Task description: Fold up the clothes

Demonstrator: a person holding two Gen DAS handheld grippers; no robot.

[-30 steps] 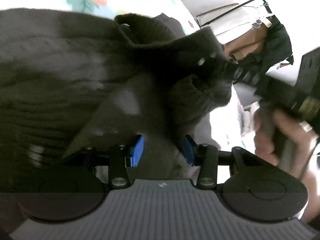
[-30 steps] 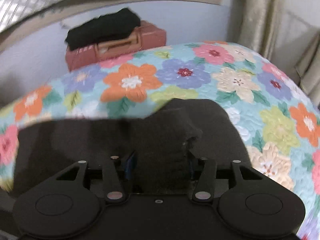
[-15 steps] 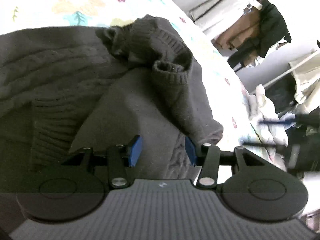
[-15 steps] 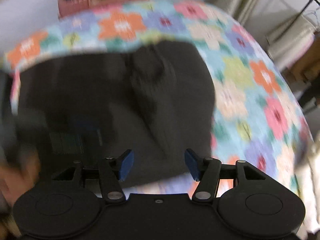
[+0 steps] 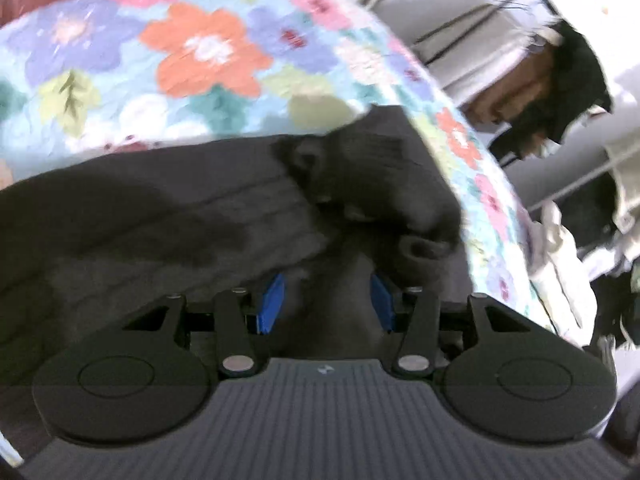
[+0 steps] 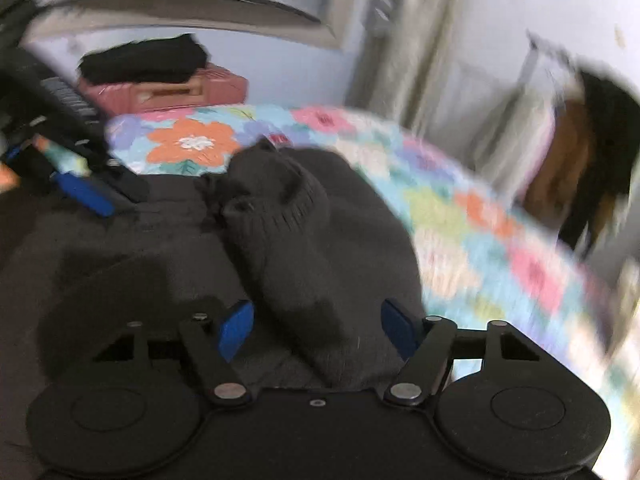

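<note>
Since 0.5 s ago right gripper [image 6: 316,330] has spread wider and pulled back to the near edge of the dark knit sweater [image 6: 280,248]; left gripper [image 5: 326,302] has shifted, its view now taking in more of the floral bedspread [image 5: 200,52]. Both sets of jaws stand apart, gripping nothing, sweater fabric lying between them. Sweater lies on the bedspread, body spread leftward; a folded sleeve with ribbed cuff [image 6: 276,200] runs near-to-far, cuff at the far end. Frames blurred
</note>
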